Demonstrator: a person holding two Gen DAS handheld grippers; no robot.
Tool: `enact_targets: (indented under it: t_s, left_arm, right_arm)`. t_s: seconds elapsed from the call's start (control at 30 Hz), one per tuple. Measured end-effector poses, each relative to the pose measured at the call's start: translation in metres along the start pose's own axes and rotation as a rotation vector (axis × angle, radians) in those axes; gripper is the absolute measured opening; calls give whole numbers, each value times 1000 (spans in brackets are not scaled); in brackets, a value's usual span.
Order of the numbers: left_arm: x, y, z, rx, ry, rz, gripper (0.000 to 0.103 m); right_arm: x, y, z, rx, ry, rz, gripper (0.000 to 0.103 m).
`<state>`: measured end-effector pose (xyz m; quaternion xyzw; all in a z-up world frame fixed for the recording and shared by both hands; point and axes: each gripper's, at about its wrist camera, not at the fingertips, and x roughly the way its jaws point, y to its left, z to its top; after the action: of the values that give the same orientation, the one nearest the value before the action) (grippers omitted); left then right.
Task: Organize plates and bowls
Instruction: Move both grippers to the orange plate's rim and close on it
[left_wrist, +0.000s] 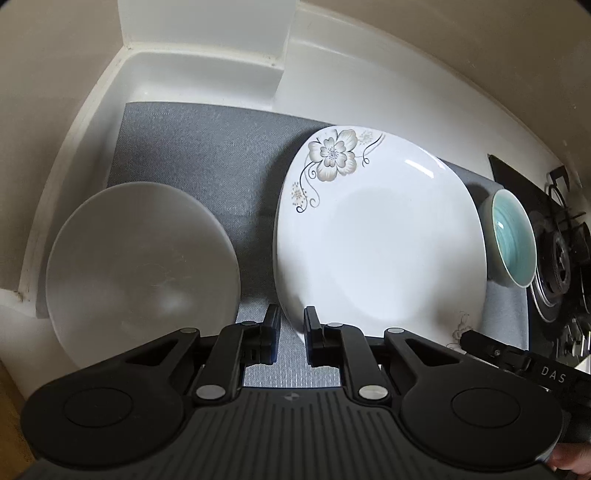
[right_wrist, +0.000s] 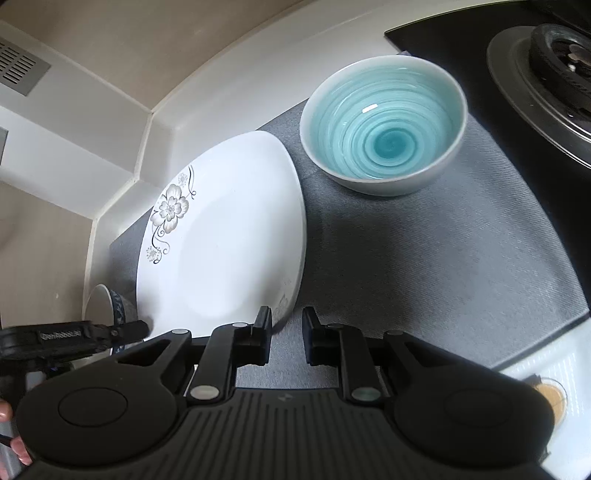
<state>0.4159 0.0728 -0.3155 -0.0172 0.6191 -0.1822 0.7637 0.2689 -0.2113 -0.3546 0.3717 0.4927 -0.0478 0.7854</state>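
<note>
Left wrist view: our left gripper (left_wrist: 290, 325) open, straddling near rim of floral plate (left_wrist: 380, 236) on grey mat (left_wrist: 192, 162) | right gripper (right_wrist: 284, 326) open at plate's right edge | step: grasping plate | next: close, lift level, clearing teal bowl (right_wrist: 384, 122) and white bowl (left_wrist: 140, 266).

— Where are we?
— A home kitchen: right of our left gripper (left_wrist: 290, 325) sits a gas burner (left_wrist: 559, 258) in a black hob (right_wrist: 461, 44).
— And ahead?
— A white counter (left_wrist: 369, 92) under a grey mat (left_wrist: 207, 158) with crockery.
</note>
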Motion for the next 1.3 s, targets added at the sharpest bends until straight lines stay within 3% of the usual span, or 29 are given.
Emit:
enact_targets:
  t_s: [0.1,0.13,0.17,0.2,0.27,0.3,0.37,0.6,0.63,0.67,0.73,0.83,0.93,1.13,1.3]
  left_arm:
    - [-17,-3,-8,26,-48,33,14]
    - [-23,-4,-13,38,-66,42,15]
    - [-28,-5,-17,49,-71,50,20]
    - [-32,-6,-22,54,-66,53,33]
    - [-38,-7,-35,49,-47,47,52]
    - [-41,-9,-43,54,-41,41,54]
    - [-46,-16,-60,89,-39,29,54]
    - [-51,-30,-102,146,-47,47,54]
    - [-49,-29,-105,145,-35,48,54]
    - [-47,-29,-107,148,-24,53,54]
    - [-42,-31,-109,164,-5,83,54]
    - [-36,-31,-107,167,8,77,54]
    - [-35,-31,-102,147,18,15,54]
    - [-20,-47,-97,192,64,-32,54]
    - [-4,-67,-94,305,75,-11,53]
  right_arm:
    - [-10,-2,-1,-31,26,23,21]
    - [-15,0,-5,-76,37,25,27]
    - [-20,3,-9,-128,50,17,36]
    - [-25,5,-17,-195,65,5,40]
    - [-34,8,-37,-318,106,-24,44]
    - [-38,8,-49,-367,120,-47,44]
    - [-43,3,-68,-393,142,-67,44]
    - [-34,-21,-102,-283,232,8,43]
    - [-32,-28,-101,-234,236,32,36]
    - [-30,-34,-101,-208,235,31,20]
    - [-30,-36,-99,-217,212,-8,4]
    - [-45,-35,-93,-246,89,-85,4]
    - [-55,-42,-85,-217,16,-138,4]
    - [-61,-54,-86,-136,16,-130,9]
    - [-60,-61,-91,-105,18,-112,25]
